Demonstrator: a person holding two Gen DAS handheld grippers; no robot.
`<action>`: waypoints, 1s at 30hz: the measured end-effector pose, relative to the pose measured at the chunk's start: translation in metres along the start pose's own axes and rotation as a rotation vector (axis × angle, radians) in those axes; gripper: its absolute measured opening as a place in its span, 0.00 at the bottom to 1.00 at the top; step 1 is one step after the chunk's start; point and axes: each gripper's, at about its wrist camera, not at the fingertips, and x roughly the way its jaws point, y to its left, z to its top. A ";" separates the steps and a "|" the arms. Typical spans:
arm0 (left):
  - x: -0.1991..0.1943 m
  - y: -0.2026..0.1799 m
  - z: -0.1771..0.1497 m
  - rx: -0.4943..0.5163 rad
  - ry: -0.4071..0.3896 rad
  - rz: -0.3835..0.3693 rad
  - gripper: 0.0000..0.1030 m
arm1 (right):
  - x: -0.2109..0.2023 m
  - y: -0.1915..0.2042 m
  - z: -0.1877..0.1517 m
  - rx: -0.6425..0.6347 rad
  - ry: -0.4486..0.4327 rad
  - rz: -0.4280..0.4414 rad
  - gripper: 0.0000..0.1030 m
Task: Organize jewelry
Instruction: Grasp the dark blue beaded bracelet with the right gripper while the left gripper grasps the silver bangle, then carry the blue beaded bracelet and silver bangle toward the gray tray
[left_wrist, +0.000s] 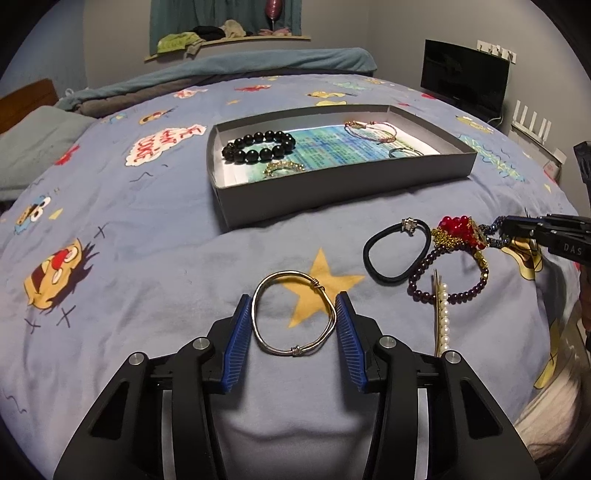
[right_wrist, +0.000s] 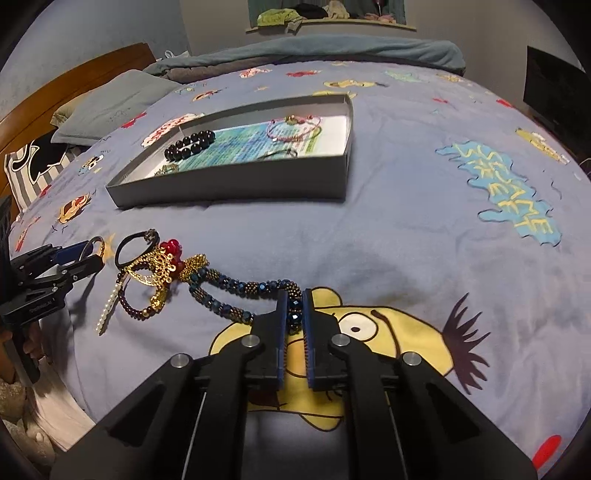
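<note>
Left wrist view shows a blue cartoon bedspread (left_wrist: 147, 229) with a shallow grey box (left_wrist: 332, 184) on it, already holding a black bead bracelet (left_wrist: 258, 146) and a few finer pieces. Nearer lies a tangled heap of jewelry (left_wrist: 443, 254), then a silver bangle (left_wrist: 293, 314). Both pickups seem underway: the left gripper (left_wrist: 293, 308) straddles the bangle, pads at its sides, grip not yet sure. The right gripper (right_wrist: 295, 306) is clamped on a blue beaded bracelet (right_wrist: 236, 295), which probably needs teasing free before going boxward.
</note>
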 end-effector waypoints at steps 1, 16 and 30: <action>-0.001 0.000 0.000 -0.001 -0.001 -0.002 0.46 | -0.003 0.000 0.001 -0.002 -0.009 -0.005 0.07; -0.028 0.001 0.027 0.023 -0.073 -0.007 0.46 | -0.045 0.017 0.043 -0.125 -0.146 -0.066 0.07; 0.010 -0.003 0.112 0.082 -0.087 -0.028 0.46 | -0.022 0.032 0.130 -0.169 -0.227 -0.076 0.07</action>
